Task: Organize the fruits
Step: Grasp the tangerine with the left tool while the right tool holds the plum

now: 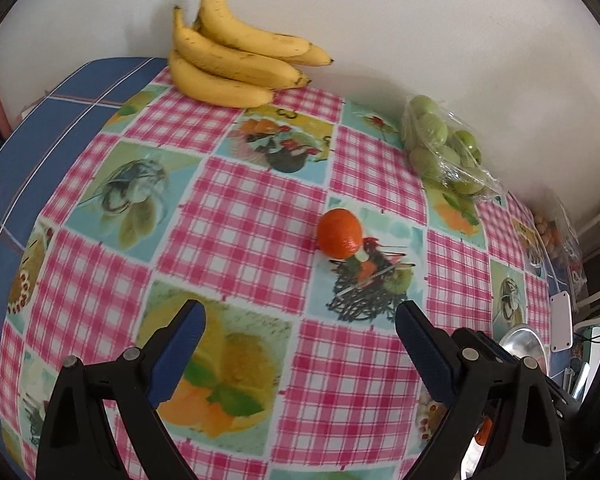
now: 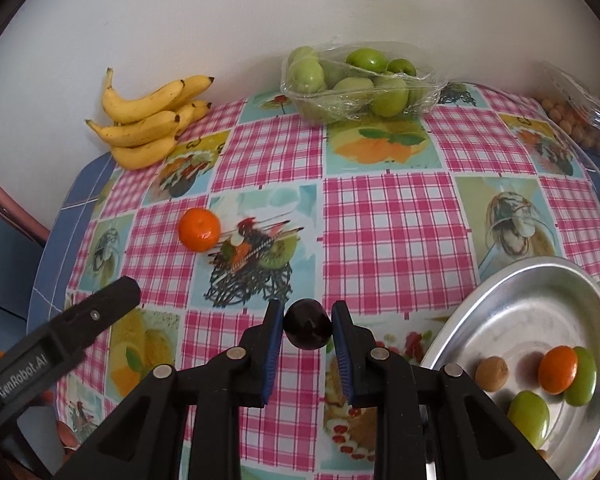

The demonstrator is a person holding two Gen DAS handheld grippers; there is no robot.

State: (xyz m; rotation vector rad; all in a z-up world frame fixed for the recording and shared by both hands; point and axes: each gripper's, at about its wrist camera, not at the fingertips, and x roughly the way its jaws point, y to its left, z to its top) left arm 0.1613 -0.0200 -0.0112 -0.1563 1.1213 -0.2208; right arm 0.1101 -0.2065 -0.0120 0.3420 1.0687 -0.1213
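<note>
Fruits mostly still out: left cam shows round orange tangerine loose on tablecloth, left gripper wide open, empty. Right cam: right gripper clamped on small dark plum, silver metal bowl w/ a few fruits already; yellow bananas untouched.

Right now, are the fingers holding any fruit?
Yes. The right gripper pinches a dark round fruit by its two sides. The left gripper is open, holding nothing.

A home dining spot. A table with a pink checked, fruit-printed oilcloth stands against a plain white wall. Bananas lie loose on it.
</note>
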